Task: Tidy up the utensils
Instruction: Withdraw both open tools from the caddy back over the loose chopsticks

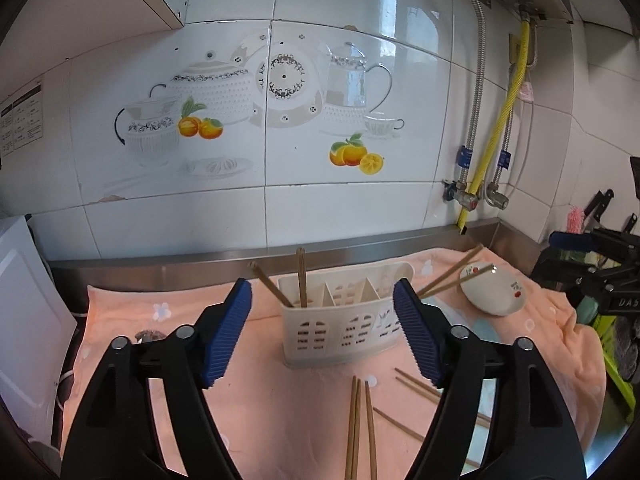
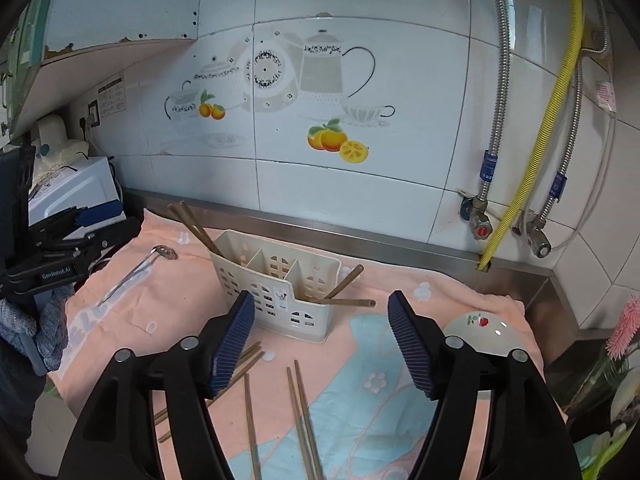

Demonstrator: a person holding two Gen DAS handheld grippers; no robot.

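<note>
Left wrist view: utensil holder (image 1: 340, 320) on towel (image 1: 280, 420), two chopsticks (image 1: 302, 280) inside | loose chopsticks (image 2: 302, 420), spoon (image 2: 136, 272) left | left gripper (image 1: 322, 332), right gripper (image 2: 320, 344) fingers released, empty | partly done

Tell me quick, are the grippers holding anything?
Left gripper: open, holding nothing.
Right gripper: open, holding nothing.
</note>
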